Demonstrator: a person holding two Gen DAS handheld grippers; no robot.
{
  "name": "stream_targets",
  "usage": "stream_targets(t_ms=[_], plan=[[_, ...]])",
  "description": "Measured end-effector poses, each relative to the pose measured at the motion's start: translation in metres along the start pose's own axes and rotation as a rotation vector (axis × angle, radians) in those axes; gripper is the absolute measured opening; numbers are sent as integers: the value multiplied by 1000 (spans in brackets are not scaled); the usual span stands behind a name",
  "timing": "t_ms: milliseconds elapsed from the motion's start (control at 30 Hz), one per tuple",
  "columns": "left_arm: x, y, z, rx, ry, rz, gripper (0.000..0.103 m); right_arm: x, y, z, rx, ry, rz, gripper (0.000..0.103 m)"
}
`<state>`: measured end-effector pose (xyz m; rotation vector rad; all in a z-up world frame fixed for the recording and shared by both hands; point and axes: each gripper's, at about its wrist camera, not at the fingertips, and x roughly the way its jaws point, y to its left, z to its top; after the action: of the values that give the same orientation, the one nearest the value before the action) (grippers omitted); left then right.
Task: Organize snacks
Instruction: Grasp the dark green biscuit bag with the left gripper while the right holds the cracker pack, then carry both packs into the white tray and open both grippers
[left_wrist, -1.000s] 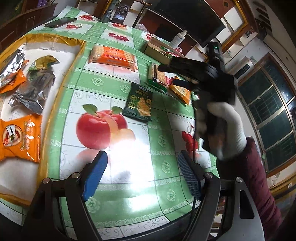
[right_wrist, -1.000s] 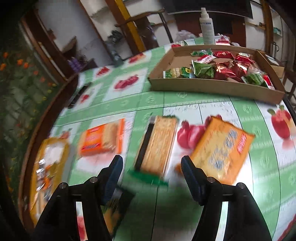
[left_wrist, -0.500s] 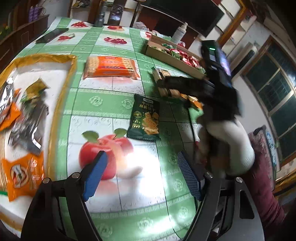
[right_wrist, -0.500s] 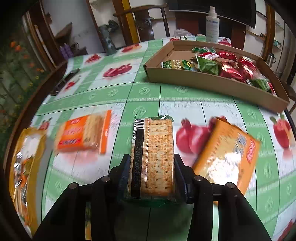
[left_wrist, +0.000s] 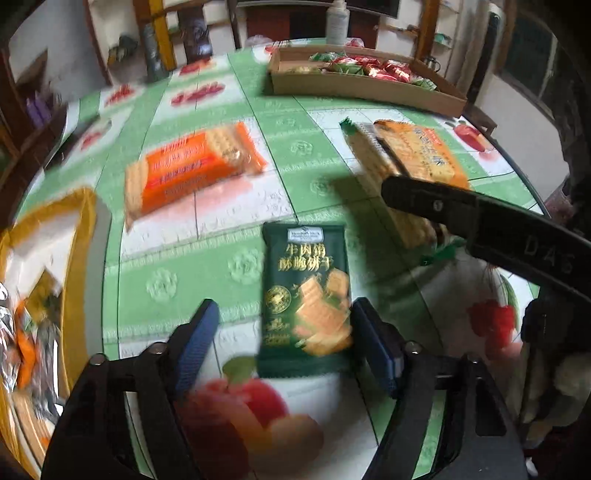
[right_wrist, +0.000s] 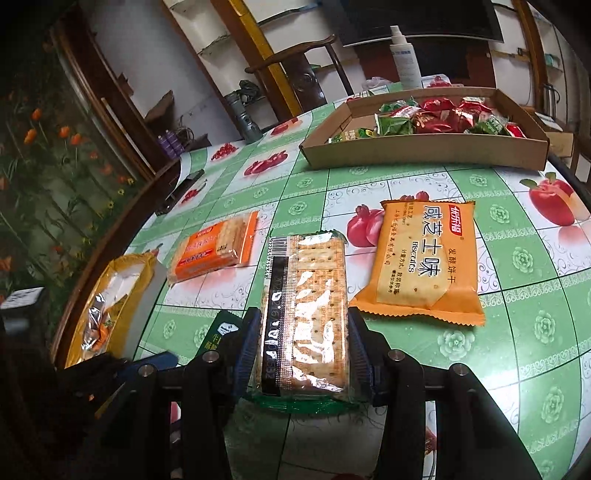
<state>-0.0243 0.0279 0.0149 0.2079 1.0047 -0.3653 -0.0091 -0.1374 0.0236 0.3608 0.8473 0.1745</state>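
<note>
Clamping the clear cracker pack (right_wrist: 304, 317) near the bench (right_wrist: 517, 258) edge, right gripper (right_wrist: 303, 354) pads press both sides. Left gripper (left_wrist: 284, 343) jaws have just been closing around the dark green biscuit pack (left_wrist: 304, 295); left pad clear, unclenched.

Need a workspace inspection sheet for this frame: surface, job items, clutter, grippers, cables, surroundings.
Surface: table under a green fruit-print cloth.
Job's things: clear cracker pack; dark green biscuit packet; orange biscuit bag; orange cracker pack; cardboard tray of wrapped snacks; yellow-rimmed tray of foil packets.
Clutter: spray bottle; phone.
Grippers: right gripper shut on the clear cracker pack; left gripper open, jaws just closing around the dark green biscuit packet.
Cables: nothing seen.
Surroundings: wooden chair, shelving, windows.
</note>
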Motion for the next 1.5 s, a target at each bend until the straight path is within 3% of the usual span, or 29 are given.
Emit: stream_targets(t_ms=[67, 333, 633, 1000, 1500], plan=[[-2, -1, 2, 4, -9, 5, 43, -2, 0, -1, 8, -2, 4, 48], [-15, 2, -8, -52, -29, -53, 43, -5, 1, -1, 10, -20, 11, 48], [-67, 34, -36, -203, -123, -138, 43, -4, 0, -2, 6, -34, -7, 48], [-107, 110, -95, -392, -186, -94, 43, -3, 3, -4, 19, -27, -11, 48], [-133, 187, -143, -570, -266, -58, 43, -15, 119, -22, -160, 56, 152, 47]])
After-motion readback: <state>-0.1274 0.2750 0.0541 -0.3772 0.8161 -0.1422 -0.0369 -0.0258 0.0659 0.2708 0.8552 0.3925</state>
